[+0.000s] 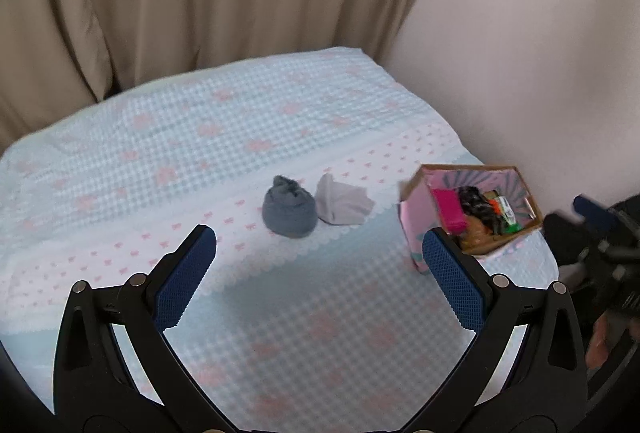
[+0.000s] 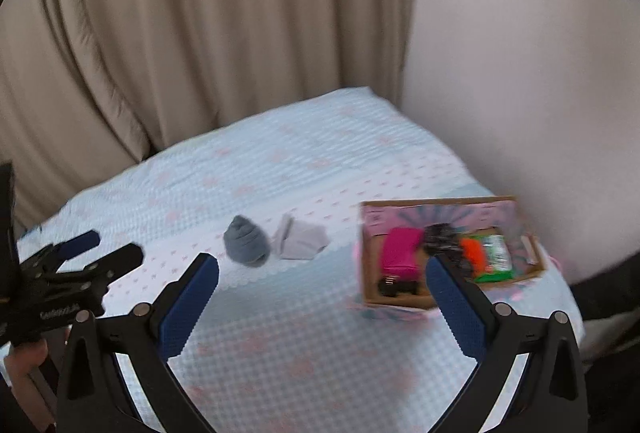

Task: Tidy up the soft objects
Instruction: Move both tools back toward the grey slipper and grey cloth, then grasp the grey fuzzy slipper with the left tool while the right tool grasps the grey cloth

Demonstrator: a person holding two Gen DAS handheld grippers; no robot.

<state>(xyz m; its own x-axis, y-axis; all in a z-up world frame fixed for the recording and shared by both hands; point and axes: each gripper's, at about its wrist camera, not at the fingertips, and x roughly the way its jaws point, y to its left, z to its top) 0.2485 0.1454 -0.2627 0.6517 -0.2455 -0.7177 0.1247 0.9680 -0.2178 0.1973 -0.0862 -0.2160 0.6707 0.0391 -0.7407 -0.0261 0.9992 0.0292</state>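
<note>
Left gripper [image 1: 319,247] and right gripper [image 2: 323,277] fingers wide apart, empty, grey sock ball [image 1: 289,212] touching pale cloth [image 1: 342,205] frame centre, bare bed [image 1: 280,321] foreground, box [image 1: 416,229] near bed's right edge, magenta pouch [image 2: 401,253] clearest in right view.

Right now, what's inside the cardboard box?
In the cardboard box: a magenta block, a dark bundle, an orange item, a green-white packet. The right jaw covers part of the floor; deeper contents can't be seen.
</note>
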